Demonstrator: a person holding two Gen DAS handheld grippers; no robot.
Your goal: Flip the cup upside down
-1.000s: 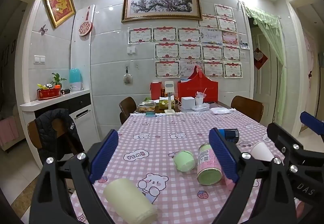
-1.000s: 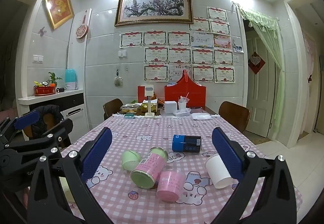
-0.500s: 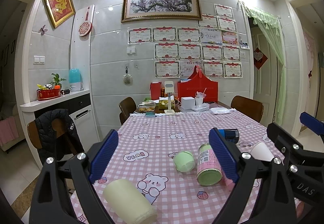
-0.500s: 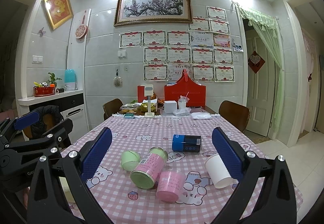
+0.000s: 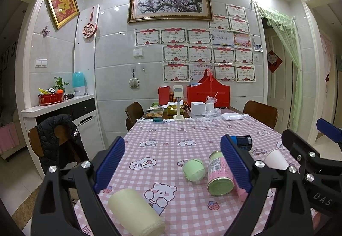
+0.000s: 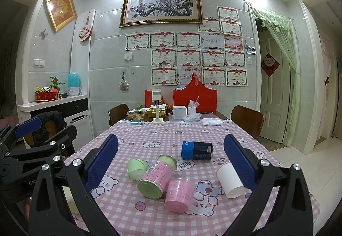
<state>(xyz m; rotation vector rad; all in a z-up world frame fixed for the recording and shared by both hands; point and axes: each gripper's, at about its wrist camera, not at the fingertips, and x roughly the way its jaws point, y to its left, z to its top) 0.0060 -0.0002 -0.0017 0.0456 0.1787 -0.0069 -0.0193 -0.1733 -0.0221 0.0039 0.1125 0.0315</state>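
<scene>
Several cups lie on their sides on the pink checked tablecloth (image 6: 162, 137). A cream cup (image 5: 135, 212) lies near the left gripper's left finger. A small green cup (image 6: 136, 168), a pink can with a green lid (image 6: 157, 176), a pink cup (image 6: 179, 194), a white paper cup (image 6: 230, 179) and a blue can (image 6: 196, 150) lie between the right gripper's fingers. My left gripper (image 5: 171, 168) is open and empty above the near table edge. My right gripper (image 6: 171, 166) is open and empty, above the cups.
At the table's far end stand a red box (image 5: 208, 95), a white box (image 5: 197, 107), a phone stand (image 5: 178, 103) and food containers. Wooden chairs (image 6: 246, 120) stand at the sides; a chair with a black jacket (image 5: 56, 139) is at left.
</scene>
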